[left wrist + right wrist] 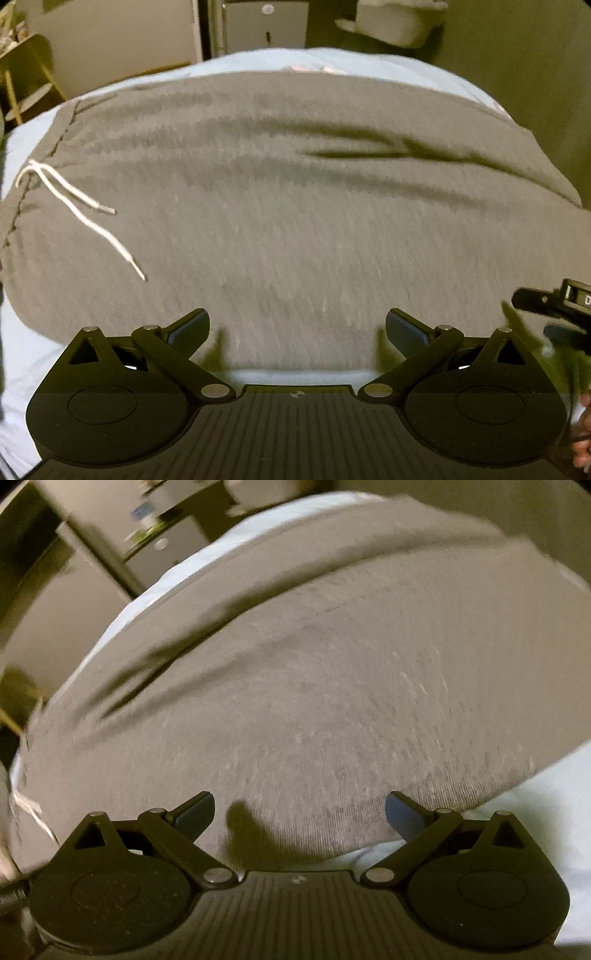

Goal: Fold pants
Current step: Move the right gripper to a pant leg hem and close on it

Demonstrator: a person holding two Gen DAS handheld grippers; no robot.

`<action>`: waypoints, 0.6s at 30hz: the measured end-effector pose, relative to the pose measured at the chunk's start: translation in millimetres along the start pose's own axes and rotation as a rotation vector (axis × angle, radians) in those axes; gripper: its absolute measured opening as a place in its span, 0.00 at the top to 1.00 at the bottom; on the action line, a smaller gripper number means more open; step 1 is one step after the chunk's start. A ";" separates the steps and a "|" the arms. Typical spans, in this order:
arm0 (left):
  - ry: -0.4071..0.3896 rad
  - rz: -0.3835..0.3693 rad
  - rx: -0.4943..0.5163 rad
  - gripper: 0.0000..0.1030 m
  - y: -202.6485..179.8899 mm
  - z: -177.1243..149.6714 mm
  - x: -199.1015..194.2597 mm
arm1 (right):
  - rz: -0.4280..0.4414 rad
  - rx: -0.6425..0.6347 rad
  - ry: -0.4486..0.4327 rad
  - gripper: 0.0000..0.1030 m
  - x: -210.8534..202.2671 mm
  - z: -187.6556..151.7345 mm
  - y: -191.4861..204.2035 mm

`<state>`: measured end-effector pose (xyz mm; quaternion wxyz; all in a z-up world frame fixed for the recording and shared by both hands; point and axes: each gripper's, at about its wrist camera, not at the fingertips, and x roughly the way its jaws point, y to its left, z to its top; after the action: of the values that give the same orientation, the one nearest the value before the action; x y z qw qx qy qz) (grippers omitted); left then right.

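Grey sweatpants [280, 206] lie spread flat on a pale blue sheet [26, 369], waistband at the left with a white drawstring [81, 206] trailing over the fabric. My left gripper [297, 328] hovers open over the near edge of the pants, nothing between its fingers. In the right wrist view the same pants [325, 686] fill the frame, blurred, with a long crease across the upper left. My right gripper [299, 812] is open above the near hem, holding nothing. Part of the right gripper [554, 302] shows at the left wrist view's right edge.
The pale blue sheet [535, 805] extends bare to the right of the pants. A wooden chair [29, 74] stands at the far left, a metal cabinet [266, 22] and a grey bin [395, 22] beyond the bed. A hand [583, 428] shows at the right edge.
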<state>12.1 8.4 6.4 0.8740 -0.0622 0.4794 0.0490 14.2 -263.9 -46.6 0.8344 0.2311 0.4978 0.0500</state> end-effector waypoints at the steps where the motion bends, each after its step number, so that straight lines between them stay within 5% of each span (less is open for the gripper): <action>1: -0.022 0.001 -0.005 0.00 1.1 6.0 0.5 | 0.007 0.015 0.015 0.04 2.4 2.5 -2.4; 7: -0.145 0.077 -0.127 0.00 22.2 50.3 21.9 | -0.034 -0.106 0.186 0.04 12.6 30.6 21.5; 13: -0.218 0.240 -0.366 0.00 65.4 50.7 58.4 | -0.038 -0.098 -0.013 0.05 20.3 133.4 59.2; 18: -0.267 0.337 -0.491 0.00 91.1 48.3 68.8 | -0.098 0.063 -0.077 0.22 91.0 237.8 78.4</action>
<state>75.9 107.7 -31.5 0.8675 -0.1839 0.3381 0.3151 274.2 -245.7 8.5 0.8468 0.2343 0.4772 -0.0155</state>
